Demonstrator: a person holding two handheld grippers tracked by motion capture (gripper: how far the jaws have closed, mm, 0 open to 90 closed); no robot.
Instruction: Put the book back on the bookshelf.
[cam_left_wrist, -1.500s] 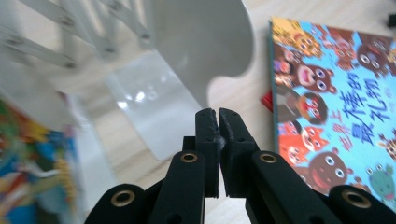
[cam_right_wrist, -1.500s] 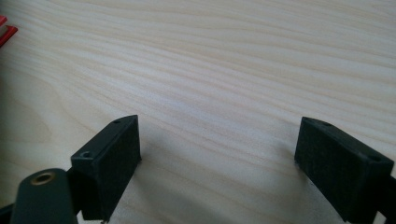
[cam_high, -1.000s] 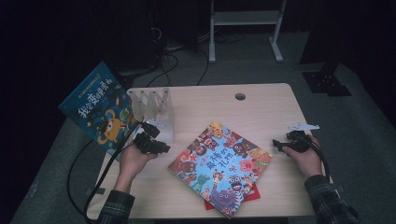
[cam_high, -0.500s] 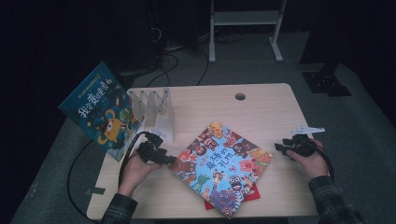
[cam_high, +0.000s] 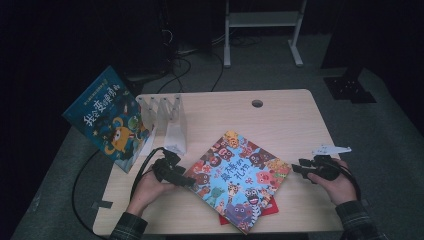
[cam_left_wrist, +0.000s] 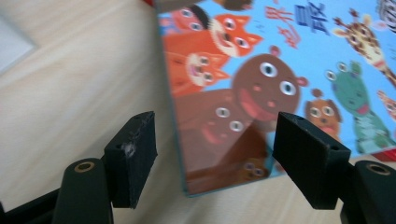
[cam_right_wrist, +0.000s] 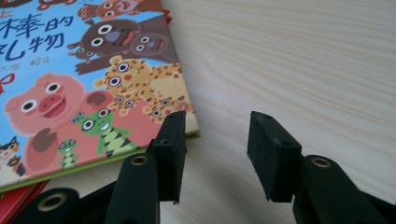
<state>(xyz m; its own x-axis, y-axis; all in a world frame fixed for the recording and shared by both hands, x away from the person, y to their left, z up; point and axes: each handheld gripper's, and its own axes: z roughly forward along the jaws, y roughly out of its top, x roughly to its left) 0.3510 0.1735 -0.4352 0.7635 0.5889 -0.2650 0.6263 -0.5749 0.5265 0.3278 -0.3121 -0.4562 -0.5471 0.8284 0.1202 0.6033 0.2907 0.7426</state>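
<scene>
A colourful animal picture book (cam_high: 239, 186) lies flat on the wooden table (cam_high: 280, 120). The left gripper (cam_high: 192, 183), jaws released, straddles its near-left corner; the right gripper (cam_high: 295, 168) waits released beside its right corner.

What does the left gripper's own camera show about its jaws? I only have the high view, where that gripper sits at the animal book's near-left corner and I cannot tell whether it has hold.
Observer: The left gripper is open; its jaws stand apart to either side of the animal book corner, neither pressing it.
Operator: And the right one?
Observer: The right gripper is open too, just off the book's edge, with bare table between its jaws.
Operator: Anything beneath that book?
Observer: A red book peeks out under it in the right gripper view.
</scene>
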